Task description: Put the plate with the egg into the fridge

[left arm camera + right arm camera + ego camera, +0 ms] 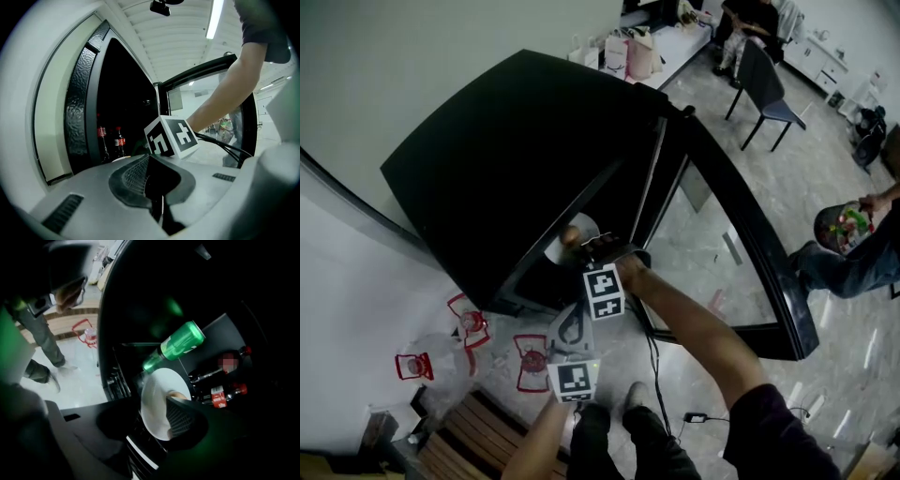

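Right gripper (154, 420) is inside the open fridge (487, 159), fingers (182, 417) spread wide. The plate (157, 401) with the egg (177, 395) sits between them on the wire shelf (140, 452), near its front edge, cola bottles (220, 394) behind. Left gripper (157, 190) hangs outside, fingers (133, 176) closed on nothing.

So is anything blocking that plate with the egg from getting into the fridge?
Nothing visible does. The door is open and the plate with the egg is already inside the fridge, between the open jaws of the right claw. The green bottle and cola bottles sit further in.
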Demonstrator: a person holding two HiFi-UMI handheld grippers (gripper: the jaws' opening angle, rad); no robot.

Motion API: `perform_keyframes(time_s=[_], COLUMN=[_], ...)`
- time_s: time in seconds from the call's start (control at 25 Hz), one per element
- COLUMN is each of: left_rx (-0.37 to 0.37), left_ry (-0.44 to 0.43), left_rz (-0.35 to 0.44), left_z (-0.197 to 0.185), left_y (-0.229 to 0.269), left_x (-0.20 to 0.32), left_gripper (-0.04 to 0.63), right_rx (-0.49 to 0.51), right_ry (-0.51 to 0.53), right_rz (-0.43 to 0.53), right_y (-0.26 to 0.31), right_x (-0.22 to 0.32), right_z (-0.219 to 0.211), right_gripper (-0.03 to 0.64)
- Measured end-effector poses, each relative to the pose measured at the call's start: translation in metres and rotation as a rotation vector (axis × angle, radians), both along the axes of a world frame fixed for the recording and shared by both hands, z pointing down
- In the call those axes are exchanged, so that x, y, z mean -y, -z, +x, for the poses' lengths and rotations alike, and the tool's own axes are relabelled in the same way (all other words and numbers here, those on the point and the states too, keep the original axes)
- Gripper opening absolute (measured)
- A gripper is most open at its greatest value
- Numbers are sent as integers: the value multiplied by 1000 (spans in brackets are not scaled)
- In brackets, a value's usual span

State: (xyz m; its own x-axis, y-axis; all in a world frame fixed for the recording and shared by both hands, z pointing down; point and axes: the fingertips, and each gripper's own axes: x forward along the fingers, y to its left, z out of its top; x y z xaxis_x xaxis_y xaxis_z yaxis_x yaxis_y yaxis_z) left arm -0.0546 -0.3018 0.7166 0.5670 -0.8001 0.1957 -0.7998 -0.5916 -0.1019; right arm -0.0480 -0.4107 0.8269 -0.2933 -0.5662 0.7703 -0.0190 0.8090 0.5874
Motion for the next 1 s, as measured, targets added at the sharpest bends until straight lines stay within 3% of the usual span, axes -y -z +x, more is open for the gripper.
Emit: perform_keyframes(time_s=[0.08,0.2,0.36,0.4,0.6,0.8,1.0], left_rx=[2,4,11,13,-6,-32,-61], left_ry=[7,26,53,57,53,7,-20], left_rz=[6,22,30,31,47,76,109], left_z=[-2,-6,-16,-18,-17,-7,-2], left_y=[2,6,9,10,32,78,141], left_x=[-2,-2,1,1,-4,-31,-66], left_gripper=[9,9,9,9,9,9,9], right_rx=[-5,4,122,179,537,891,1132], right_ry=[13,11,-91,-130,-376,-583,-665], right_rz=[-23,21,114,135,228,236,283], right_y=[0,5,25,34,92,166,260], right_x=[-4,-7,-12,-17,-58,-117,-167], right_z=[0,3,9,10,22,27,45], right_gripper=[180,181,179,175,14,8,8])
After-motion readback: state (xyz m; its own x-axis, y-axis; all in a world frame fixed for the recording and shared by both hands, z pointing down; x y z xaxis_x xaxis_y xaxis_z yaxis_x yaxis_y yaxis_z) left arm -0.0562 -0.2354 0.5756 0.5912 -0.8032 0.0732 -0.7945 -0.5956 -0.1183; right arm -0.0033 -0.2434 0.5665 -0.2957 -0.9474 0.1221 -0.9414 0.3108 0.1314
